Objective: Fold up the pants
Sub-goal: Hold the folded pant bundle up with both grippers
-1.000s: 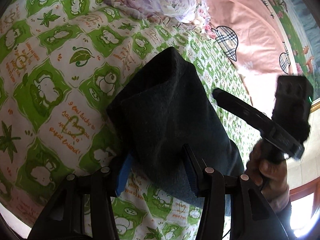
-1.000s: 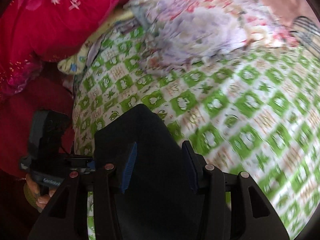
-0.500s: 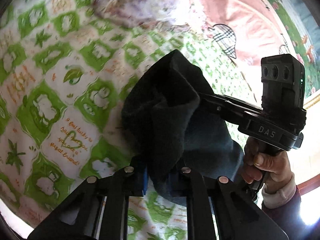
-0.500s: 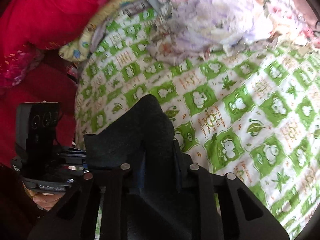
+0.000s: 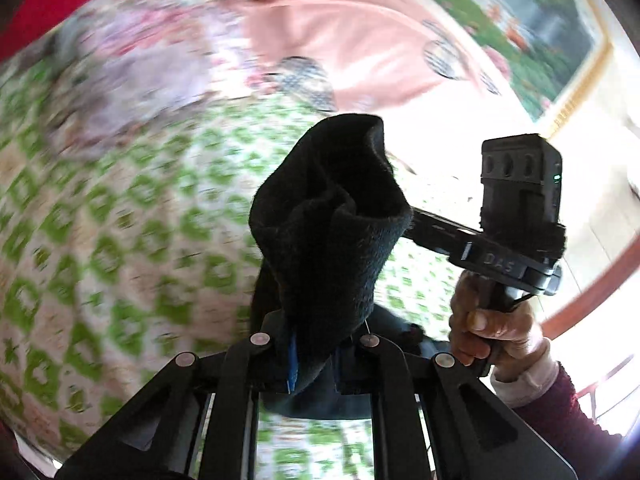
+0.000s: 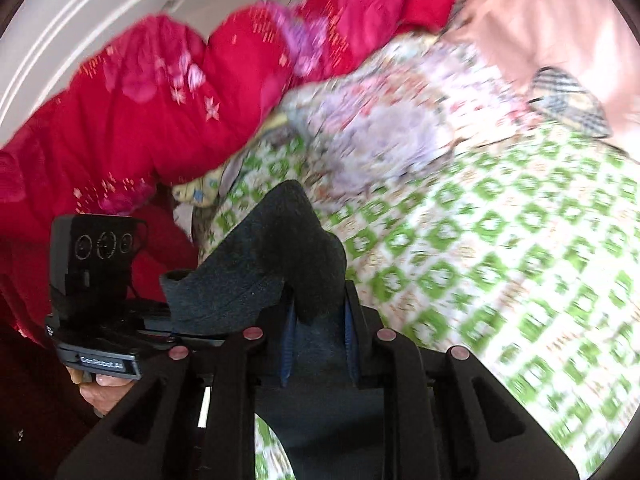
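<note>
The dark fleece pants [image 5: 328, 216] hang bunched above the green-and-white checked bed sheet [image 5: 120, 240]. My left gripper [image 5: 316, 352] is shut on one fold of them, and cloth spills up over its blue pads. In the right wrist view the pants [image 6: 272, 268] rise in a peak, with my right gripper [image 6: 318, 332] shut on a thicker fold. The two grippers grip the cloth close together, side by side. A hand [image 5: 492, 328] holds the right tool, whose fingertips are hidden behind the cloth in the left wrist view.
A crumpled floral cloth [image 6: 380, 128] lies on the sheet [image 6: 500, 260] beyond the pants. A red quilt [image 6: 160, 100] is heaped at the bed's far left, a pink blanket [image 5: 352, 40] at the far right. A framed picture [image 5: 540, 40] hangs on the wall.
Both grippers went from open around the flat pants to shut on them. The cloth has been lifted off the sheet and bunched, and both views have swung upward.
</note>
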`<action>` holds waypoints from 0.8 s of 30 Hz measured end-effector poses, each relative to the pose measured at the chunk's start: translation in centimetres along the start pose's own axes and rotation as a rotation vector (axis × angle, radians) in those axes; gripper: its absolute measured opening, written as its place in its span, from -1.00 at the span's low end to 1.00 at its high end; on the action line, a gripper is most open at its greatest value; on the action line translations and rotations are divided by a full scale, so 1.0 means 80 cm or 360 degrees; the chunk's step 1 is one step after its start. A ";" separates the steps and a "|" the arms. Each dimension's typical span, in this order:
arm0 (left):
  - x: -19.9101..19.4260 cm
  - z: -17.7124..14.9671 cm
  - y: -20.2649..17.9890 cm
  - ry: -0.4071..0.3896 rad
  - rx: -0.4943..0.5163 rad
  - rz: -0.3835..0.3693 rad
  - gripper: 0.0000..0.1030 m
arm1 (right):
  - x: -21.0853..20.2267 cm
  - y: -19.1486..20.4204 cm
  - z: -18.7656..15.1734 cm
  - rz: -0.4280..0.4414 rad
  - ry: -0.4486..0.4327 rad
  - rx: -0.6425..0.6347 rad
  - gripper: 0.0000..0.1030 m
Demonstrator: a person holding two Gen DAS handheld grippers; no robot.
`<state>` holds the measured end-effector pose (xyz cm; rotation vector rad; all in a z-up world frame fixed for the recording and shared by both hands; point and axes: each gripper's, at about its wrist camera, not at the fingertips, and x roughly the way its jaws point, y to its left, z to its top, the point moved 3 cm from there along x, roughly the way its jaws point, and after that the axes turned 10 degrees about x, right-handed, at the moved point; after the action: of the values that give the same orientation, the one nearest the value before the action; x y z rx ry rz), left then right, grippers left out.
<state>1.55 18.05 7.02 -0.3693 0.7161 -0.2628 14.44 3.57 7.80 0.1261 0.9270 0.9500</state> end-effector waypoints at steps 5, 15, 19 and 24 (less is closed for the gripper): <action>0.022 0.008 -0.076 0.0032 0.0175 -0.0096 -0.78 | -0.075 -0.024 -0.032 -0.0056 -0.0177 0.0085 -0.58; 0.071 -0.032 -0.189 0.0181 0.0448 -0.0181 -0.78 | -0.164 -0.081 -0.108 -0.0109 -0.0404 0.0312 -0.61; 0.097 -0.050 -0.219 0.0244 0.0532 -0.0197 -0.78 | -0.187 -0.105 -0.143 -0.0124 -0.0464 0.0407 -0.61; 0.131 -0.078 -0.248 0.0338 0.0616 -0.0191 -0.78 | -0.200 -0.131 -0.182 -0.0164 -0.0496 0.0518 -0.61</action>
<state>2.79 -5.07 4.73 -0.0143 0.8324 -0.5504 6.70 -18.85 3.77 0.4851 0.7834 0.6550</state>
